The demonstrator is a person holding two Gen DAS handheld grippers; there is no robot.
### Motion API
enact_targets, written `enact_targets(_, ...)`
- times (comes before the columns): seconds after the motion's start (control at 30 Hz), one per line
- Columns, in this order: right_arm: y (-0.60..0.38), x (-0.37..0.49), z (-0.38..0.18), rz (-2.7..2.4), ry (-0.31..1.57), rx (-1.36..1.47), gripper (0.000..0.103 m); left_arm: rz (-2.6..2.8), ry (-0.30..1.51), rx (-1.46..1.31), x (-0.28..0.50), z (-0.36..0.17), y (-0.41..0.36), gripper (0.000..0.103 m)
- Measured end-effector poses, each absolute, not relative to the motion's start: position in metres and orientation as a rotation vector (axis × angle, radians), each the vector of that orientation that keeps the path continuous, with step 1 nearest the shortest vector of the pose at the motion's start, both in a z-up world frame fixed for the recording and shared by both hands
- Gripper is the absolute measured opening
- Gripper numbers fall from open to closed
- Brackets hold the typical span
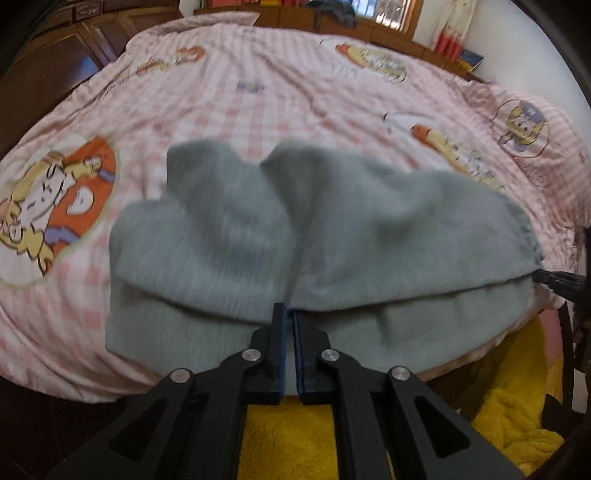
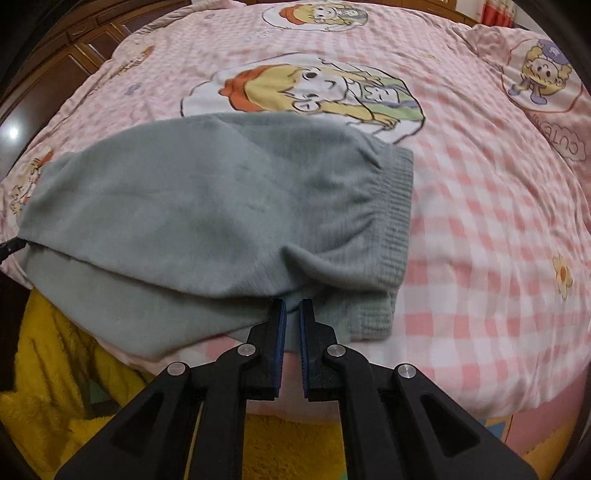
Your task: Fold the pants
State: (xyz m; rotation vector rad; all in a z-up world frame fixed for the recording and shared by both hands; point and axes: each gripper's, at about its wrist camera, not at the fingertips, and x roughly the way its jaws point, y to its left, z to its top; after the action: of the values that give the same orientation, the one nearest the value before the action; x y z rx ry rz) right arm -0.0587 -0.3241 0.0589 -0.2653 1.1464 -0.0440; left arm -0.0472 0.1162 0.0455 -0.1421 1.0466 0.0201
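Note:
Grey-green fleece pants (image 1: 288, 236) lie on the pink checked bed cover (image 1: 258, 103), folded over themselves with an upper layer above a lower one. My left gripper (image 1: 289, 310) is shut on the near edge of the upper layer, at the leg end. In the right wrist view the pants (image 2: 207, 214) show their ribbed waistband (image 2: 395, 221) on the right. My right gripper (image 2: 291, 304) is shut on the near edge of the upper layer close to the waistband. The other gripper's black tip shows at the far edge of each view (image 1: 557, 282).
The bed cover (image 2: 480, 229) carries cartoon prints. A yellow fluffy blanket (image 1: 291, 435) lies below the bed's near edge, also in the right wrist view (image 2: 55, 369). Dark wooden cabinets (image 1: 55, 62) stand at the left; a wooden headboard (image 1: 295, 18) and window are beyond.

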Motion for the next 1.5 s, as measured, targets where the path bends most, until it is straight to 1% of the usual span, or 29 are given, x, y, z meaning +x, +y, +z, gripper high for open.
enact_targets(0.07,-0.328,-0.061,0.06,-0.053,1.147,-0.24,0.01,0.035,1.067,-0.167,-0.051,0.04,0.118,0.005)
enact_targets(0.1,-0.331,-0.063,0.062,-0.058,1.147,-0.219,0.012,0.036,1.075,-0.183,-0.053,0.038,0.12,0.012)
enact_targets(0.13,-0.334,-0.064,0.063,-0.061,1.148,-0.204,0.014,0.034,1.078,-0.213,-0.056,0.037,0.123,0.017)
enact_targets(0.17,-0.338,-0.067,0.065,-0.067,1.148,-0.182,0.015,0.033,1.076,-0.24,-0.058,0.036,0.126,0.024)
enact_targets(0.2,-0.341,-0.068,0.066,-0.074,1.146,-0.164,0.015,0.03,1.069,-0.281,-0.061,0.036,0.13,0.027)
enact_targets(0.27,-0.344,-0.07,0.07,-0.086,1.142,-0.134,0.015,0.004,1.053,-0.373,-0.064,0.038,0.137,0.027)
enact_targets(0.3,-0.346,-0.071,0.073,-0.095,1.137,-0.115,0.017,-0.006,1.046,-0.411,-0.065,0.038,0.14,0.029)
enact_targets(0.33,-0.347,-0.073,0.077,-0.107,1.129,-0.101,0.022,-0.021,1.037,-0.463,-0.065,0.038,0.143,0.03)
enact_targets(0.37,-0.347,-0.074,0.08,-0.125,1.12,-0.095,0.036,-0.028,1.035,-0.494,-0.064,0.039,0.145,0.033)
enact_targets(0.4,-0.347,-0.075,0.084,-0.143,1.106,-0.087,0.046,-0.037,1.03,-0.541,-0.062,0.039,0.148,0.034)
enact_targets(0.43,-0.346,-0.075,0.086,-0.153,1.098,-0.078,0.047,-0.046,1.019,-0.587,-0.062,0.039,0.152,0.034)
enact_targets(0.6,-0.36,-0.07,0.101,-0.149,1.089,0.103,0.047,-0.042,0.989,-0.738,-0.055,0.039,0.161,0.038)
enact_targets(0.73,-0.369,-0.059,0.1,-0.129,1.086,0.281,0.047,-0.053,0.985,-0.745,-0.05,0.042,0.156,0.039)
enact_targets(0.83,-0.374,-0.047,0.088,-0.134,1.103,0.394,0.047,-0.065,0.986,-0.736,-0.048,0.042,0.15,0.042)
enact_targets(1.13,-0.375,-0.028,0.08,-0.185,1.082,0.408,0.046,-0.024,0.971,-0.778,-0.029,0.035,0.153,0.042)
enact_targets(1.17,-0.374,-0.027,0.081,-0.187,1.082,0.399,0.042,-0.021,0.976,-0.776,-0.026,0.034,0.152,0.042)
enact_targets(1.2,-0.374,-0.026,0.081,-0.19,1.085,0.389,0.033,-0.018,0.979,-0.771,-0.025,0.033,0.151,0.042)
enact_targets(1.23,-0.374,-0.026,0.081,-0.19,1.087,0.382,0.031,-0.008,0.984,-0.763,-0.023,0.032,0.149,0.042)
enact_targets(1.27,-0.374,-0.025,0.081,-0.192,1.089,0.377,0.028,-0.003,0.987,-0.756,-0.022,0.031,0.148,0.041)
enact_targets(1.33,-0.374,-0.023,0.08,-0.194,1.089,0.377,0.023,0.012,0.985,-0.718,-0.019,0.029,0.144,0.022)
enact_targets(1.37,-0.374,-0.023,0.081,-0.19,1.089,0.375,0.019,0.017,0.985,-0.702,-0.02,0.029,0.143,0.009)
enact_targets(1.4,-0.374,-0.023,0.081,-0.188,1.088,0.372,0.015,0.018,0.984,-0.686,-0.02,0.031,0.141,0.009)
enact_targets(1.5,-0.372,-0.024,0.092,-0.163,1.059,0.358,0.009,0.001,0.954,-0.655,-0.027,0.046,0.14,0.007)
